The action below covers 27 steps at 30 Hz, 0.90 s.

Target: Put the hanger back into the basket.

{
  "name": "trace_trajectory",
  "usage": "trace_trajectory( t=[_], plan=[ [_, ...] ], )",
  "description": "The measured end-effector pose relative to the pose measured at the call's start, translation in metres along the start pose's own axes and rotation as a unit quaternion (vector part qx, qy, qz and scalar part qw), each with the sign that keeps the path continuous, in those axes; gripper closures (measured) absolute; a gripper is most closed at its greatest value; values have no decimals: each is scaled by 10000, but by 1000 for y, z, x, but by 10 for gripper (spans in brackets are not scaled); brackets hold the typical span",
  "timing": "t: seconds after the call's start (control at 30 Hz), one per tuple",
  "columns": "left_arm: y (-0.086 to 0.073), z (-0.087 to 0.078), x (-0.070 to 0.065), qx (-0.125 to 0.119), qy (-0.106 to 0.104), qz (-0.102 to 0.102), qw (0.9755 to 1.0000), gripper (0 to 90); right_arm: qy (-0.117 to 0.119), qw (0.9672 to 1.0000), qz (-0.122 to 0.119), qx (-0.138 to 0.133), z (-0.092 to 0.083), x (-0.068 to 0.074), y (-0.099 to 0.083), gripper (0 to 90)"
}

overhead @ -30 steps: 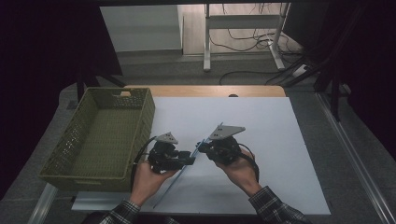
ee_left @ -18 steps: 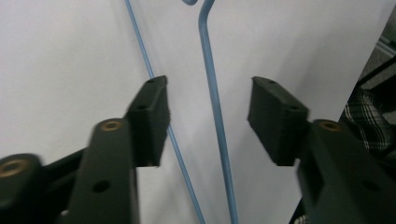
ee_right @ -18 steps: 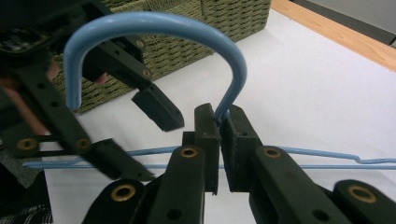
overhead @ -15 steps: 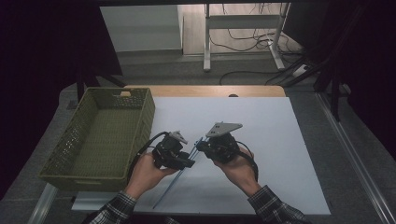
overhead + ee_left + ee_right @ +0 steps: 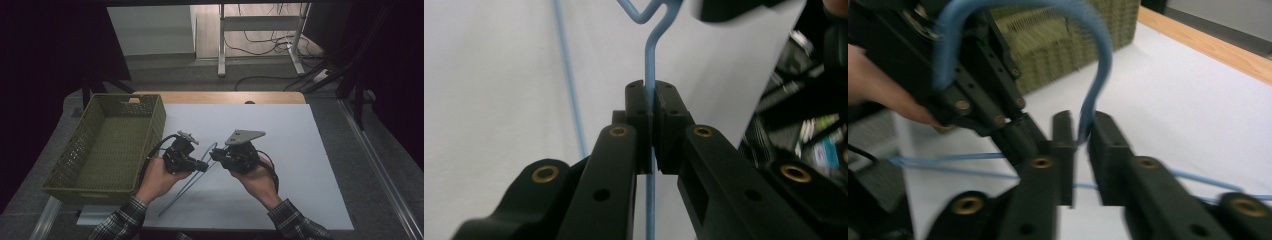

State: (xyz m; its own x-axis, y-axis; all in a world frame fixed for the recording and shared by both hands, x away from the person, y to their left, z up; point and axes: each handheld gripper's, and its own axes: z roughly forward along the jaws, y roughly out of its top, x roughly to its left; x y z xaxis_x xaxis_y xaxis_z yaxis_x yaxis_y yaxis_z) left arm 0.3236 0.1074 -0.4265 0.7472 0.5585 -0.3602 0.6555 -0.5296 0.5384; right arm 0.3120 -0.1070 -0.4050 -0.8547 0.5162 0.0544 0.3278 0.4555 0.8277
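Observation:
A blue wire hanger (image 5: pixel 184 189) lies slanted on the white table, its hook end raised between my two grippers. My left gripper (image 5: pixel 204 166) has just been closing and is now shut on the hanger's straight neck (image 5: pixel 650 55), the wire pinched between its pads (image 5: pixel 653 92). My right gripper (image 5: pixel 215 156) faces it from the right. Its jaws have just been opening and stand slightly apart (image 5: pixel 1083 125), with the tip of the curved hook (image 5: pixel 1100 65) hanging in the gap between them, not clamped.
A green woven basket (image 5: pixel 156 120) stands at the table's left side, close to my left hand; it also appears behind the hook (image 5: pixel 1073 45). The white table top (image 5: pixel 300 150) stretches to the right and back. A wooden edge (image 5: pixel 220 97) runs along the far side.
The left hand has shifted slightly up and toward the right gripper, and its gripper has turned. The hook end sits a little higher. The right hand has kept its place.

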Motion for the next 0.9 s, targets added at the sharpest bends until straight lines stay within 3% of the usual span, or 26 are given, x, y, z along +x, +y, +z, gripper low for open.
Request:
trace_trajectory(
  t=[0.03,0.27,0.43,0.67,0.9],
  plan=[
    [-1,-5,4,-178,-51,-124,9998,871,38,9998,116,-156,-6,-3,-1,678],
    [-2,-20,12,-383,-160,-297,9987,871,21,9995,276,-169,-18,-10,-9,532],
    [-2,-41,15,-584,-197,-379,9974,871,14,9994,337,-114,-28,-17,-23,371],
    [-1,-63,15,-779,-84,-392,9962,871,17,9992,385,-75,-40,-20,-33,252],
    [0,-96,16,-1066,-10,-508,9930,871,-108,9984,530,-133,-58,-26,-46,144]
  ],
)
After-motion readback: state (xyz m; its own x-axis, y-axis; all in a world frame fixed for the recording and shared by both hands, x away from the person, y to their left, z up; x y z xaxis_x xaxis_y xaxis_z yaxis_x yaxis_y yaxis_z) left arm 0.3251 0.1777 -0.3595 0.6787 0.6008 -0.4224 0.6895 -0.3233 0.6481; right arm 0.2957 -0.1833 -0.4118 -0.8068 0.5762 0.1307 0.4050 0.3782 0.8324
